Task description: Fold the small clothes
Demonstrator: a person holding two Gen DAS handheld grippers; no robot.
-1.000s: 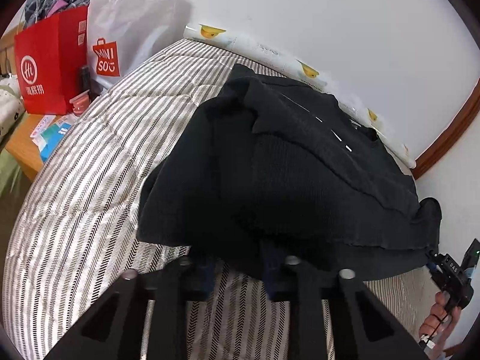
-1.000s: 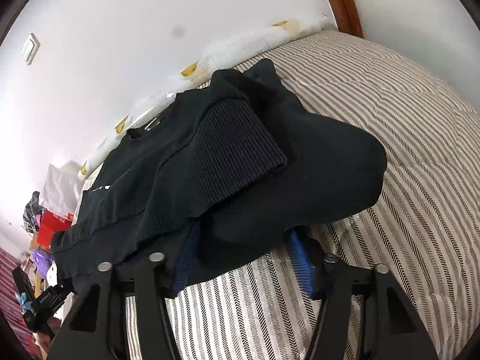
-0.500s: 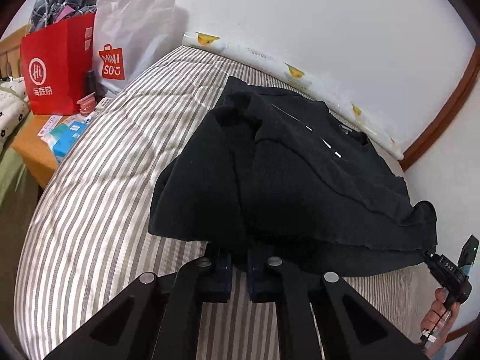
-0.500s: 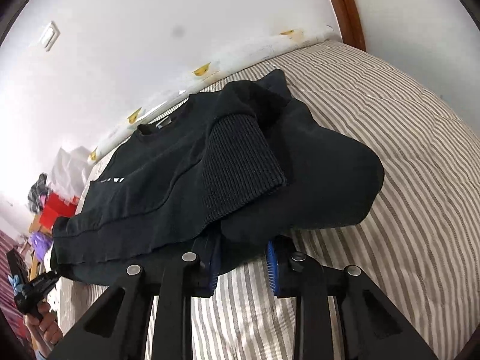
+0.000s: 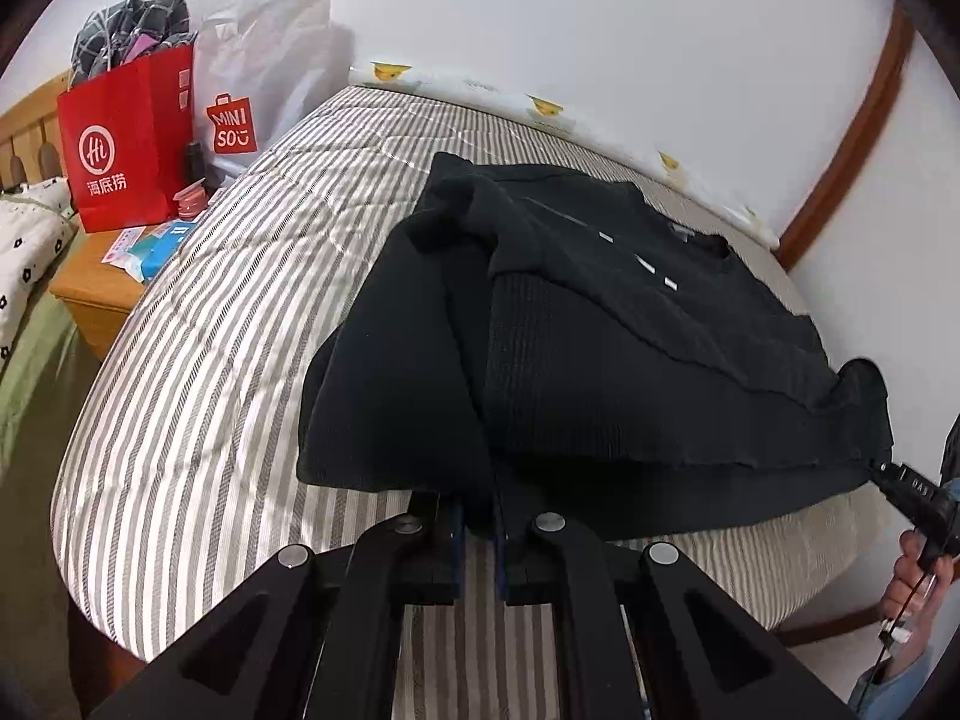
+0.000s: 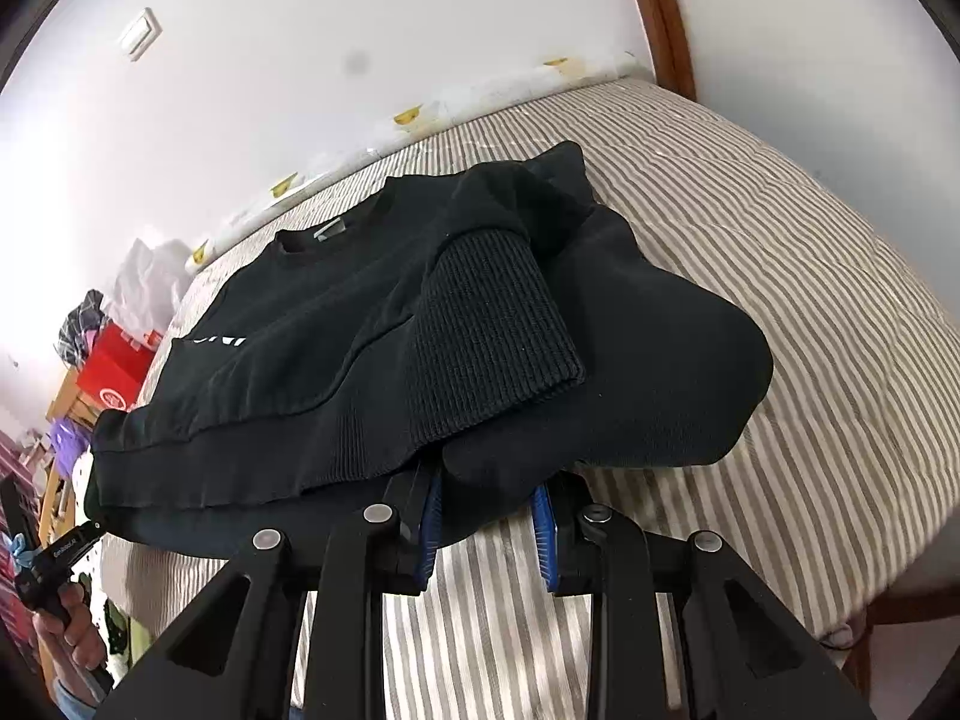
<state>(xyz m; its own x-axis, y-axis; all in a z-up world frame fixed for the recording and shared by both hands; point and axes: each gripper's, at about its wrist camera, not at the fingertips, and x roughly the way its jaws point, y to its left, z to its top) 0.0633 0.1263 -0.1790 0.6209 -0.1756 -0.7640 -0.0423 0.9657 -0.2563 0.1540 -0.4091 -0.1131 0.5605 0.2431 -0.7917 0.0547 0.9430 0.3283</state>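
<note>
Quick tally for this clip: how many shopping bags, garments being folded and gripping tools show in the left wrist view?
Shopping bags: 2, the red bag and the white bag
Garments being folded: 1, the black sweatshirt
Tools: 2, the left tool and the right tool
Total: 5

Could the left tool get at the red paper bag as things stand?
Probably not: the left tool is shut on the black sweater's hem, and the red paper bag stands off the bed.
</note>
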